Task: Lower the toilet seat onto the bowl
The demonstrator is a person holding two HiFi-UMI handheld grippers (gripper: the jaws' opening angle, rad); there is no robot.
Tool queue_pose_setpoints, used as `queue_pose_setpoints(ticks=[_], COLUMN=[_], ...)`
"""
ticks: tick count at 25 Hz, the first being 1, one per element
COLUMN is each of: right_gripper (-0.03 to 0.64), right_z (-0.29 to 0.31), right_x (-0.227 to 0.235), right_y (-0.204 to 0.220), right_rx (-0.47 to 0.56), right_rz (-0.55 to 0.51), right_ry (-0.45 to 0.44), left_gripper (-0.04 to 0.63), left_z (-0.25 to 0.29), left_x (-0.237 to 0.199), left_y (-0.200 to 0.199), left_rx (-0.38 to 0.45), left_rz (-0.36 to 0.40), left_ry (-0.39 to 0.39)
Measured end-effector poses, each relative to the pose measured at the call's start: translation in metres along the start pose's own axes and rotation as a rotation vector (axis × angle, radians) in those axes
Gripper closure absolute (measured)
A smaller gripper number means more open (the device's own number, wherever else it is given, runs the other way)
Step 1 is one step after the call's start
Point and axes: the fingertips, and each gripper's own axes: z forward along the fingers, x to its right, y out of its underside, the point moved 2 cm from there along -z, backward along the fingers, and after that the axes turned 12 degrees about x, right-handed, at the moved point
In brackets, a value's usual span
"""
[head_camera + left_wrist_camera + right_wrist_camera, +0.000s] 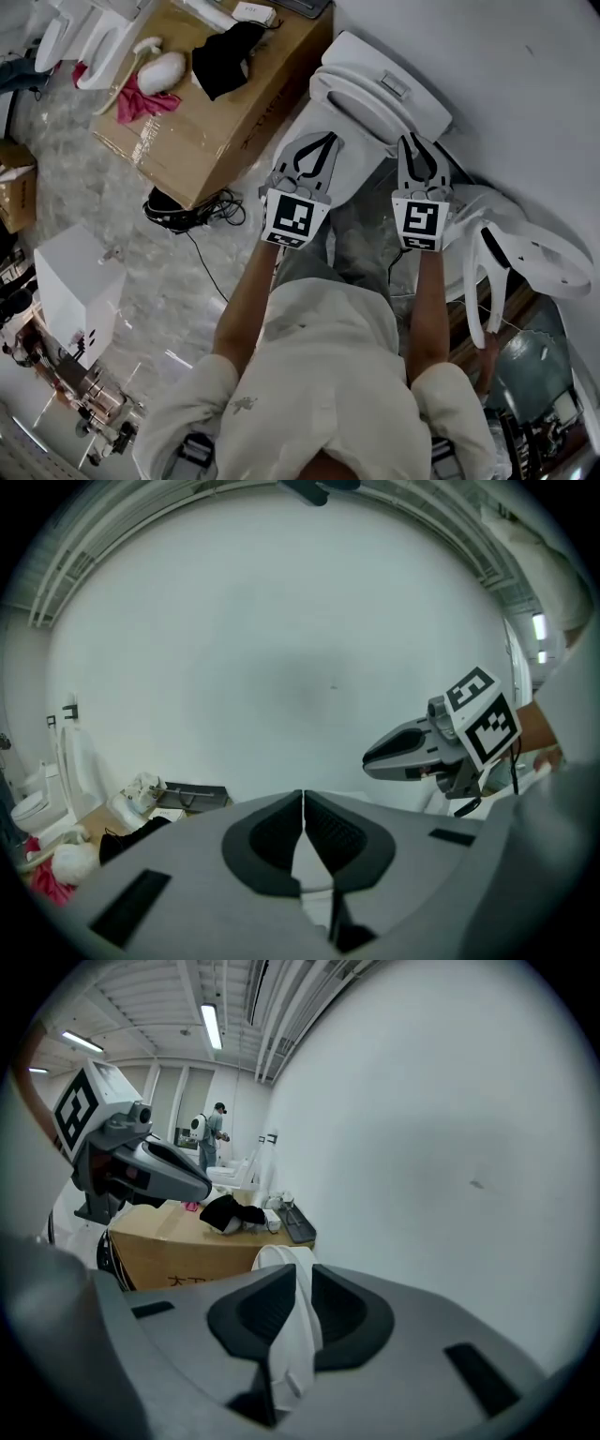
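Observation:
The white toilet (394, 89) stands with its tank against the wall, at the top middle of the head view. Its toilet seat (361, 150) slopes down in front of the tank, between my two grippers. My left gripper (321, 139) rests over the seat's left part with its jaws shut and nothing between them (303, 799). At the seat's right edge, my right gripper (414, 142) has the white seat edge (298, 1326) filling the gap between its pads (302, 1274). Each gripper shows in the other's view: the right gripper (375, 757) and the left gripper (202, 1185). The bowl is hidden.
A cardboard box (206, 103) with a black cloth (225, 56) and white items stands left of the toilet. Cables (192, 211) lie on the floor beside it. Loose white toilet parts (534, 253) lie at the right. The wall (525, 94) is close behind. A person (211, 1133) stands far off.

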Motion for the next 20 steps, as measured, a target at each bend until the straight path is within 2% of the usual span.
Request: queue_pose_setpoints(ticks=[9,20], right_gripper=[0.547,0.516], right_z=[0.021,0.045], right_x=[0.004,-0.002], right_y=[0.052,0.084], right_rx=[-0.082,-0.116], right_rz=[0.001,-0.002], right_ry=[-0.071,-0.129], left_gripper=[0.546,0.509], left_z=[0.035,0.063], left_x=[0.008,0.003], left_y=[0.026,0.044], left_rx=[-0.076,-0.130], left_rz=[0.013,0.030], left_ry=[-0.006,-0.008])
